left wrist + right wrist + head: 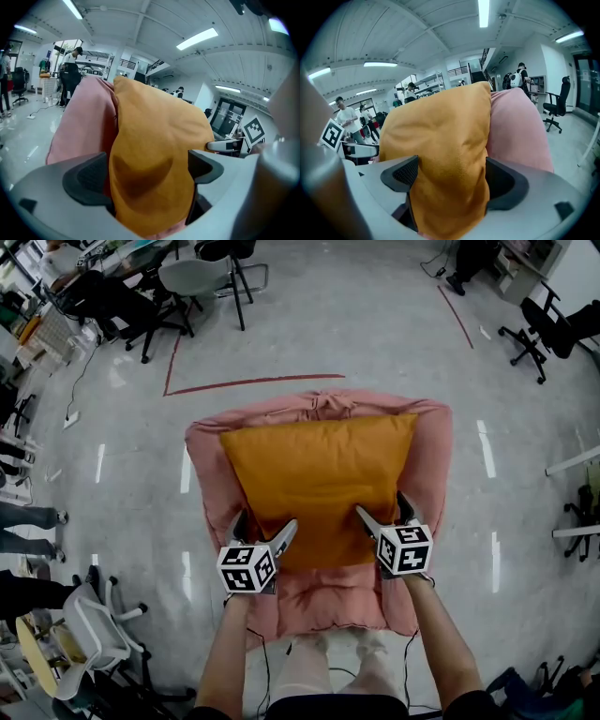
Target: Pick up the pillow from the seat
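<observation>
the orange pillow (319,488) lies on the pink seat (319,601) at frame centre. the left gripper (266,522) and right gripper (380,505) straddle its lower corners, jaws wide and not yet clamped. next, i judge, both must close, then lift together.

Your pillow (319,479) is a plain mustard orange, without any pattern. The seat (211,456) under it is a dusty pink, also plain. On your left gripper (265,526) and your right gripper (382,507) the cubes (247,568) carry black square markers on white. The jaws are light grey with dark grey pads (86,180). The floor (375,343) is pale grey, with a dark red line (244,383) on it.
</observation>
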A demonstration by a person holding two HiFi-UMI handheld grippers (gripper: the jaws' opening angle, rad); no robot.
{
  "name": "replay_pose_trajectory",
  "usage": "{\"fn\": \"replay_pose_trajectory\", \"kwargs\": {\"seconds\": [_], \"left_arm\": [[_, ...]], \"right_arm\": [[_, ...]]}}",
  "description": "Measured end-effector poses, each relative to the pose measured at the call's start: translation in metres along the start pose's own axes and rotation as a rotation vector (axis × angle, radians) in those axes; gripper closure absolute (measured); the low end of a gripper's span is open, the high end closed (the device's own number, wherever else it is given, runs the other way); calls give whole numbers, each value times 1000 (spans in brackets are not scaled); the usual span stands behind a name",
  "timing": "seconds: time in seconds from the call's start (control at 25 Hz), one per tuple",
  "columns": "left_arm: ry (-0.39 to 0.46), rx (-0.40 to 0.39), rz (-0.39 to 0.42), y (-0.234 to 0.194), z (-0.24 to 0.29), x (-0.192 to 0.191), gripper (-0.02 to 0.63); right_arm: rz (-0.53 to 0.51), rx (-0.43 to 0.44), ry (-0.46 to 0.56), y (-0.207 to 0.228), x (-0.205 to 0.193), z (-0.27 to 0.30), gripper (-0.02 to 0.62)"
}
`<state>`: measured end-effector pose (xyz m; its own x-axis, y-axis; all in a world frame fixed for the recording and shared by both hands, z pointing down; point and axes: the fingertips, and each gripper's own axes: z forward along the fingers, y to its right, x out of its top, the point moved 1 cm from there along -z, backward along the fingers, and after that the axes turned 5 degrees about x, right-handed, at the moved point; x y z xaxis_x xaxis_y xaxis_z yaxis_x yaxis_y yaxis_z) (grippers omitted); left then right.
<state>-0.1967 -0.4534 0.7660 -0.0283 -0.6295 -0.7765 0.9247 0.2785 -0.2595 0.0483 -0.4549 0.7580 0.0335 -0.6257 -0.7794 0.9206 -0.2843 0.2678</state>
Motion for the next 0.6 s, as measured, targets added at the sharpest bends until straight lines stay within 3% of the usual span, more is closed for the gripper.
{"fn": "replay_pose_trajectory", "kwargs": {"seconds": [0.32,0.6], "left_arm": [[-32,-8,8,-5,20,-8,77],[-61,-8,43,-4,35,-8,77]], "right_arm": [[-9,-17,-22,7,-2,15,167],[-15,20,-53,7,-1,22,167]]}}
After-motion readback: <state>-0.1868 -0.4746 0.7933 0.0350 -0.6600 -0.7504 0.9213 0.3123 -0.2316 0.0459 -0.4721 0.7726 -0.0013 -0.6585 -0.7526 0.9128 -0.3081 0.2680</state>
